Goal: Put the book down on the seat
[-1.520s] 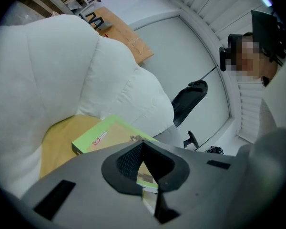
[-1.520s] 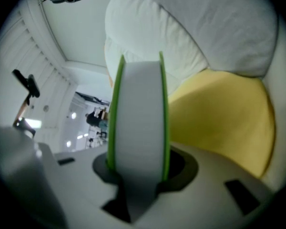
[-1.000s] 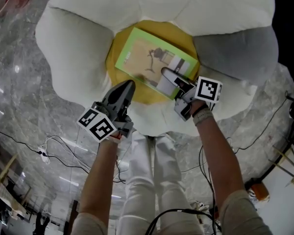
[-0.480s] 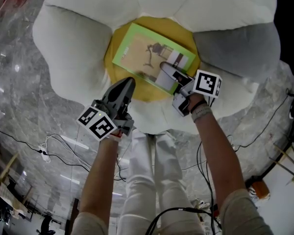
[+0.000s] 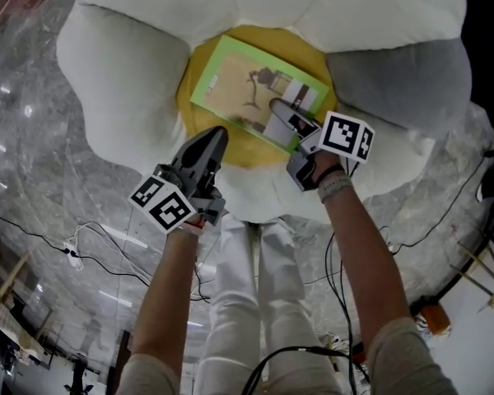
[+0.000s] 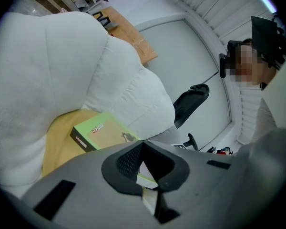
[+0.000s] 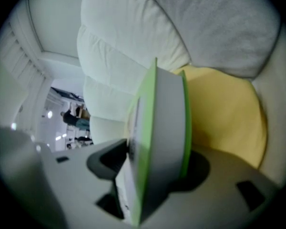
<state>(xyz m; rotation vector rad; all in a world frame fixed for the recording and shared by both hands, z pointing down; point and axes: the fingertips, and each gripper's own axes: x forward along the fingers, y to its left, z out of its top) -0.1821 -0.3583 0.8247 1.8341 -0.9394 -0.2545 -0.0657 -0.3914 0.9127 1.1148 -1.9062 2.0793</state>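
A green book (image 5: 247, 89) lies on the yellow centre (image 5: 191, 109) of a flower-shaped seat. My right gripper (image 5: 281, 115) is at the book's near right corner, one jaw over the cover and one under it. Its jaws have just been opening, and they now stand open and loose around the book. In the right gripper view the book (image 7: 162, 123) stands edge-on between them. My left gripper (image 5: 216, 138) is shut and empty, hovering over the seat's front edge just short of the book (image 6: 102, 132).
White petal cushions (image 5: 123, 56) ring the yellow centre, with one grey petal (image 5: 395, 81) at the right. Cables (image 5: 82, 245) trail over the marble floor around the seat. The person's white-trousered legs (image 5: 247, 286) stand at the seat's front. A black chair (image 6: 190, 101) stands beyond.
The right gripper's jaws have spread wider round the book's corner and its wrist has tipped a little. The book stays on the yellow centre. The left gripper has kept still.
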